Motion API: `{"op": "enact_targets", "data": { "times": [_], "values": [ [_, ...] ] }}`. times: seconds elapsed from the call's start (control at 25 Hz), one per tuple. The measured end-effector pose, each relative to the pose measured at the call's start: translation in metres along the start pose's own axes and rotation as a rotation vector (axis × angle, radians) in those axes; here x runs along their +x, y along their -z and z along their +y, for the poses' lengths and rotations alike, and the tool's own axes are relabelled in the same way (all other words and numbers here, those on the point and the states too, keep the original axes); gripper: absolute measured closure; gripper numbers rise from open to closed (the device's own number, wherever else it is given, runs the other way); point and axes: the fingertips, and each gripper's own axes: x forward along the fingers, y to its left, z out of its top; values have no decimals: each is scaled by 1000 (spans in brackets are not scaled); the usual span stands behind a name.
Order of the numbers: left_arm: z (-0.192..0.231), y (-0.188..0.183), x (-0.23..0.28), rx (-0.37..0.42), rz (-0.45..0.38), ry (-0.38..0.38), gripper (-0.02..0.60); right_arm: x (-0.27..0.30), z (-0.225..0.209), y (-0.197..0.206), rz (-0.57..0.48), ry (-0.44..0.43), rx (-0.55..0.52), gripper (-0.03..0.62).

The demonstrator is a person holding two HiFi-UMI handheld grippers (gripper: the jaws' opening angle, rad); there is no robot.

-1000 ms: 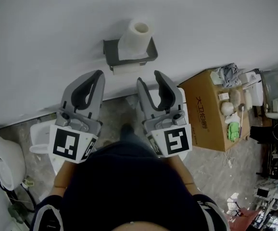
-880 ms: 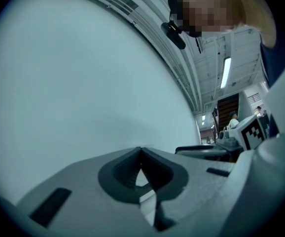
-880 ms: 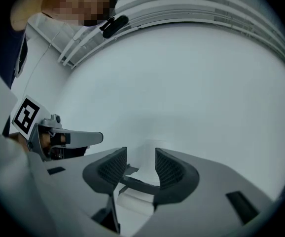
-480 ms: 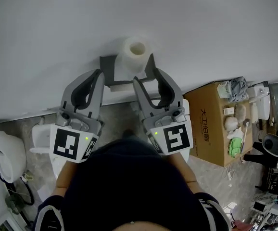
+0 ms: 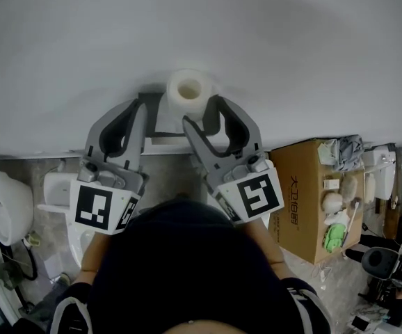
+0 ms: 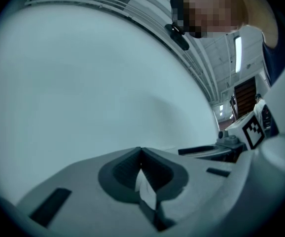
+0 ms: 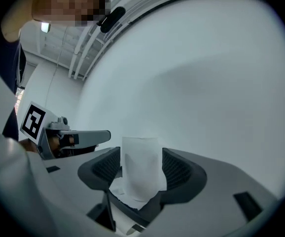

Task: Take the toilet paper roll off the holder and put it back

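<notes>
The toilet paper roll [image 5: 188,89] is seen standing upright on the holder [image 5: 156,113] fixed to the wall [image 5: 270,40]. It is enclosed by the right claw [image 5: 199,110], whose jaws have just been opening and are now spread on either side of it, with no pressing by the pads to be seen. The left claw [image 5: 142,104] is held pressed together, with nothing pinched, just beside the holder's left end. If the right claw were closed off-centre or too hard, the soft roll could be crushed or tipped from its perch, since it appears only to rest there. If it were lifted in too loose a hold, it could be dropped, and a loose tail of paper could be unwound or torn. The holder could also be knocked by the closed left claw. How the roll is seated cannot be made out, because its base is covered by the jaws in the head view and the right gripper view. A white sliver [image 6: 145,191] behind the left claw's tips cannot be identified, and the holder's front is hidden.
</notes>
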Motion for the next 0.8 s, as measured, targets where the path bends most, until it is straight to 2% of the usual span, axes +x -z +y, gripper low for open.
{"op": "enact_targets", "data": {
  "times": [0.24,0.48,0.8],
  "values": [
    [-1,1,2,8,-4,-98,580,5,1,5,40,-142,1,304],
    [-2,1,-2,25,-1,-183,580,10,0,6,60,-224,2,298],
    [-9,3,-1,46,17,-190,580,17,2,10,108,-259,-6,296]
  ]
}}
